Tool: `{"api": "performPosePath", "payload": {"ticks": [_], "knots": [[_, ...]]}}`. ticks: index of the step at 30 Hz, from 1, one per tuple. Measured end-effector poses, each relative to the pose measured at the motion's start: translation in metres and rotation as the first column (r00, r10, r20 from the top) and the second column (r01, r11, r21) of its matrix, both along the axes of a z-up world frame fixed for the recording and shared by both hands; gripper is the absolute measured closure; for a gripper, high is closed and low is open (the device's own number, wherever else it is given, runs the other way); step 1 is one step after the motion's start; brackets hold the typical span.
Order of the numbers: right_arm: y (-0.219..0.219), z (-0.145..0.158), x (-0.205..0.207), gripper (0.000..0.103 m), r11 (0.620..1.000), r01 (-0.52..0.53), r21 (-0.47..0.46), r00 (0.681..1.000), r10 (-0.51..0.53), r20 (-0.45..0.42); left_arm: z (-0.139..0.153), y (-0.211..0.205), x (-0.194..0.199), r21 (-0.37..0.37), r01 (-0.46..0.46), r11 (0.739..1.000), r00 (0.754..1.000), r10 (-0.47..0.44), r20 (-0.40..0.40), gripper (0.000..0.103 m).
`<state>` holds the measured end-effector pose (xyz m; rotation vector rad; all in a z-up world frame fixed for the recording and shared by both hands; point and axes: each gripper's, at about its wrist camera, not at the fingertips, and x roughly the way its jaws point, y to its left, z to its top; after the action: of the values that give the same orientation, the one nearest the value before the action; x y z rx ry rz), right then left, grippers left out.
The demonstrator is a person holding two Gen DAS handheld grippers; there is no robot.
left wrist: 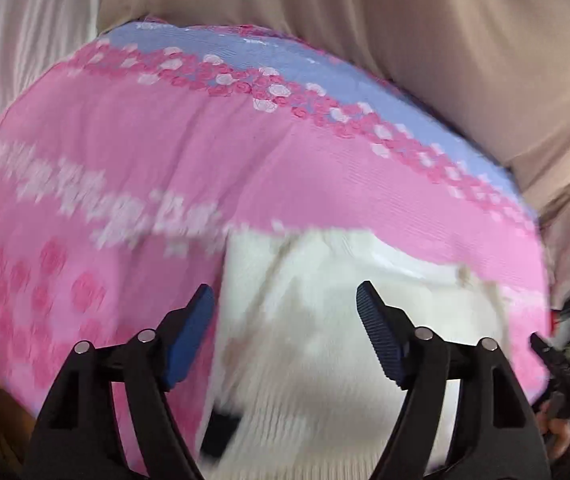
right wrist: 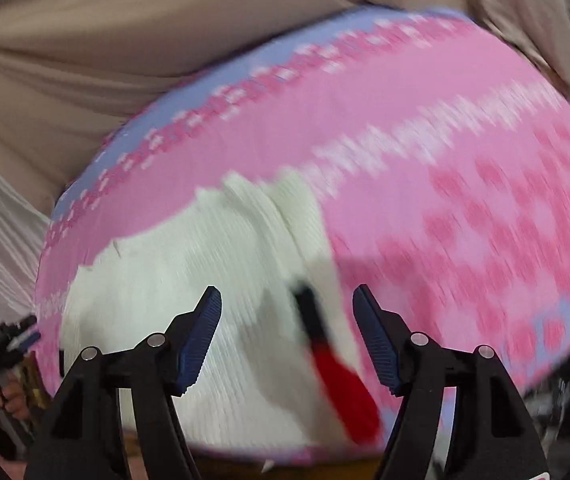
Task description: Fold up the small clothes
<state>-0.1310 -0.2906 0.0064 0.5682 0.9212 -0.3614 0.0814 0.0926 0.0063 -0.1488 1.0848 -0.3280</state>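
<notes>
Motion blur smears both views, so we cannot make out the shape of the white ribbed knit garment at lower centre on the pink floral cloth. Our left gripper and right gripper both gape wide, empty.

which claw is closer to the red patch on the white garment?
Right. The right claw hovers open over the white garment, and the red patch lies between its fingers. The left claw is open over plain white knit; no red shows in its view.
</notes>
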Motion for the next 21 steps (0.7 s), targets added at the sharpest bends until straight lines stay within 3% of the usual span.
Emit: {"api": "performPosePath", "payload": {"ticks": [3, 5, 6, 7, 8, 9, 10, 12, 15, 17, 19, 21], "knots": [[0.004, -0.016, 0.065, 0.036, 0.996, -0.063, -0.064, 0.998, 0.063, -0.012, -0.033, -0.029, 0.027, 0.056, 0.020, 0.998, 0.999, -0.018, -0.051, 0.035], [0.001, -0.038, 0.099, 0.036, 0.995, -0.075, -0.071, 0.996, 0.070, -0.061, -0.052, -0.035, 0.038, 0.067, 0.017, 0.998, 0.995, -0.010, -0.102, 0.069], [0.000, -0.050, 0.110, 0.036, 0.995, -0.080, -0.066, 0.993, 0.074, -0.089, -0.059, -0.034, 0.041, 0.045, 0.013, 0.999, 0.991, -0.007, -0.132, 0.098], [0.000, -0.063, 0.120, 0.050, 0.995, -0.077, -0.061, 0.990, 0.069, -0.125, -0.056, -0.028, 0.042, 0.002, -0.014, 1.000, 0.990, 0.014, -0.140, 0.098], [0.002, -0.067, 0.122, 0.082, 0.996, -0.082, -0.046, 0.989, 0.076, -0.127, -0.046, -0.022, 0.042, -0.040, -0.039, 0.998, 0.992, 0.034, -0.119, 0.098], [0.003, -0.063, 0.122, 0.089, 0.996, -0.088, -0.017, 0.991, 0.086, -0.099, -0.037, -0.019, 0.036, -0.055, -0.046, 0.997, 0.995, 0.041, -0.092, 0.098], [0.003, -0.050, 0.120, 0.090, 0.996, -0.090, 0.013, 0.995, 0.090, -0.039, -0.028, -0.015, 0.036, -0.056, -0.052, 0.997, 0.997, 0.048, -0.068, 0.099], [0.001, -0.016, 0.110, 0.091, 0.997, -0.079, -0.010, 0.995, 0.080, 0.058, -0.019, -0.008, 0.041, -0.043, -0.075, 0.996, 0.997, 0.073, -0.040, 0.099], [-0.017, 0.008, 0.096, 0.092, 0.999, -0.029, -0.012, 0.990, 0.031, 0.140, -0.039, -0.009, 0.050, 0.021, -0.082, 0.996, 0.994, 0.083, -0.069, 0.099], [-0.035, -0.019, 0.100, 0.095, 1.000, 0.003, -0.003, 0.998, -0.003, 0.056, -0.069, -0.018, 0.055, 0.083, -0.065, 0.994, 0.990, 0.075, -0.118, 0.099], [-0.047, -0.064, 0.108, 0.096, 1.000, 0.013, 0.029, 0.998, -0.011, -0.061, -0.068, -0.015, 0.048, 0.076, -0.076, 0.994, 0.992, 0.083, -0.098, 0.098], [-0.049, -0.074, 0.104, 0.095, 0.997, 0.034, 0.067, 0.999, -0.031, -0.044, -0.054, -0.012, 0.042, 0.044, -0.088, 0.995, 0.991, 0.092, -0.097, 0.095]]}}
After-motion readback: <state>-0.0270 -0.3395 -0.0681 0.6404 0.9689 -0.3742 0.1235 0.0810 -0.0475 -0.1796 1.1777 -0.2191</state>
